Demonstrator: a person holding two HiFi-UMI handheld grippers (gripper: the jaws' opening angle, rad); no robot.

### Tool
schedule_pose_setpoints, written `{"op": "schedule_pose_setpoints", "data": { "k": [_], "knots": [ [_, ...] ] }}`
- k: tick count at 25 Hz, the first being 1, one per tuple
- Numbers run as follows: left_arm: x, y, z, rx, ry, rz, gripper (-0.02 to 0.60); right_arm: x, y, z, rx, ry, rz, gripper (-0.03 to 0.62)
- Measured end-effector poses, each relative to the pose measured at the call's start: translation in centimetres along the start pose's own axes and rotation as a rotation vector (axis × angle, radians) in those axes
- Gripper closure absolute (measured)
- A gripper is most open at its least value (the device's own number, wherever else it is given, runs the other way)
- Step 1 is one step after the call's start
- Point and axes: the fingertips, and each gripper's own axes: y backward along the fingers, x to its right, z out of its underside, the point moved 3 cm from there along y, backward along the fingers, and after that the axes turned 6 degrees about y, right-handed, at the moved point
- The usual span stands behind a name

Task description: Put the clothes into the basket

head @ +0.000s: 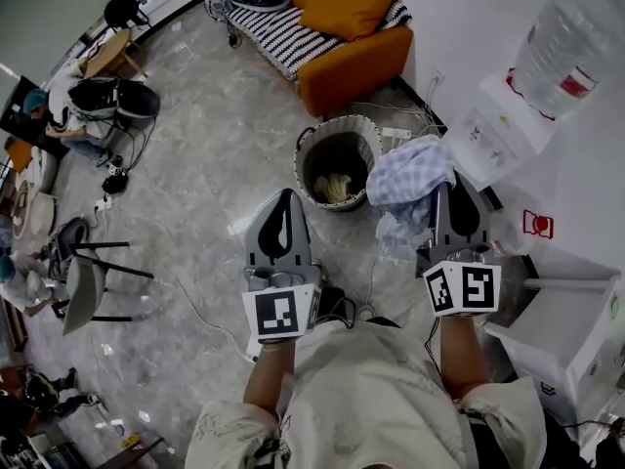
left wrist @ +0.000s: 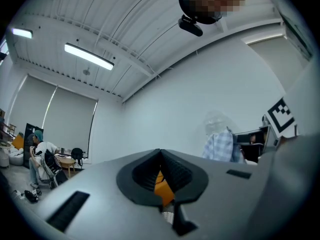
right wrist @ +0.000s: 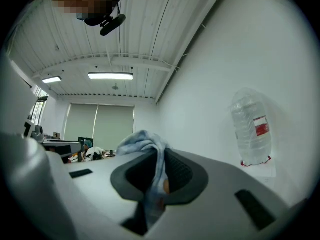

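The cloth (head: 410, 179) at the right gripper (head: 449, 193) was checked, pale blue on white. That gripper and the left gripper (head: 284, 201) had grey shells with black inner pads. Each marker cube (head: 281, 313) carried black squares on white. The basket (head: 311, 143) was pale and woven, dark inside. The garment (head: 337, 186) in it was cream-yellow. The sofa (head: 361, 62) was orange, and its throw (head: 278, 29) was striped black and white. The floor (head: 215, 115) was grey and marbled. The bottle (head: 562, 42) was clear with a red label (head: 576, 83).
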Motion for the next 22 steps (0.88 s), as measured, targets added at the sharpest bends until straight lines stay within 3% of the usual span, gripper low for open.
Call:
{"op": "schedule_pose_setpoints", "data": {
  "k": [5,16,22],
  "knots": [
    [-4.4,-3.8,-0.5,0.016,0.029,0.052,0.578,-2.4,-5.1,-0.8,0.001,0.019,0.028,0.569],
    [-12.5,-10.3,-0.7,-0.017,0.041,0.092,0.578,-7.5,-15.2,-4.2,0.062,0.076,0.038,0.569],
    [-15.6,-12.5,-0.4,-0.015,0.055,0.112,0.578,-9.9,-19.1,-2.8,0.038,0.066,0.044,0.569]
  ]
}}
